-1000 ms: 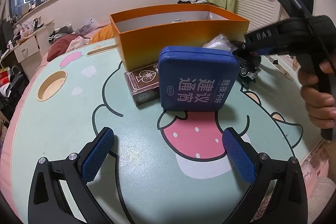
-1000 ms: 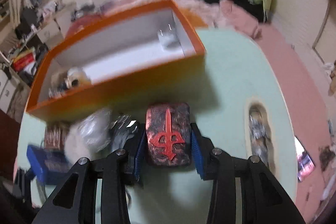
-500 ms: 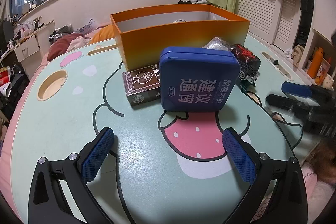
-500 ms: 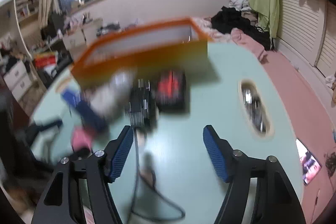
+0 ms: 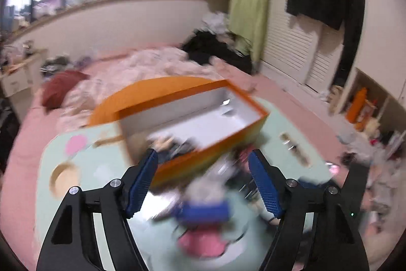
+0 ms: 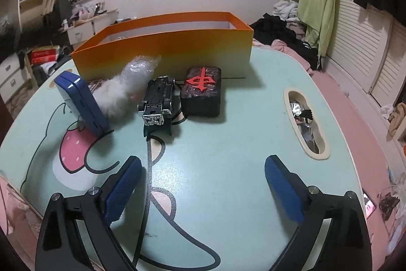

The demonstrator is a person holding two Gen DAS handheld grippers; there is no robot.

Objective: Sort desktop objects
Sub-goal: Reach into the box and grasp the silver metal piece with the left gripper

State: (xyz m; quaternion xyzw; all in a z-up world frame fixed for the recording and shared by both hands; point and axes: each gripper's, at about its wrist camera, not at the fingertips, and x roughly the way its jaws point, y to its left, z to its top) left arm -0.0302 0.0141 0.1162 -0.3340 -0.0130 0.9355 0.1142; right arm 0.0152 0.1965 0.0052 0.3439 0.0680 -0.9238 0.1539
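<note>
An orange box (image 6: 162,50) with a white inside stands at the back of the mint table (image 6: 241,131). In front of it lie a dark block with a red character (image 6: 201,90), an upturned toy car (image 6: 158,99), a white furry ball in plastic (image 6: 121,90) and a blue tin (image 6: 81,100) leaning up. My right gripper (image 6: 203,182) is open and empty, low over the table in front of them. My left gripper (image 5: 203,182) is open and empty, high above the orange box (image 5: 192,118) and the blurred blue tin (image 5: 203,213).
A slot in the table (image 6: 305,118) at the right holds foil scraps. A round hole (image 5: 63,175) is at the table's left. A bed with clothes (image 5: 152,65) lies behind the table, and white louvred doors (image 6: 368,55) stand at the right.
My left gripper has risen and tilted down over the box, with motion blur. My right gripper let go of the red-character block, drew back and now sits still, low over the table.
</note>
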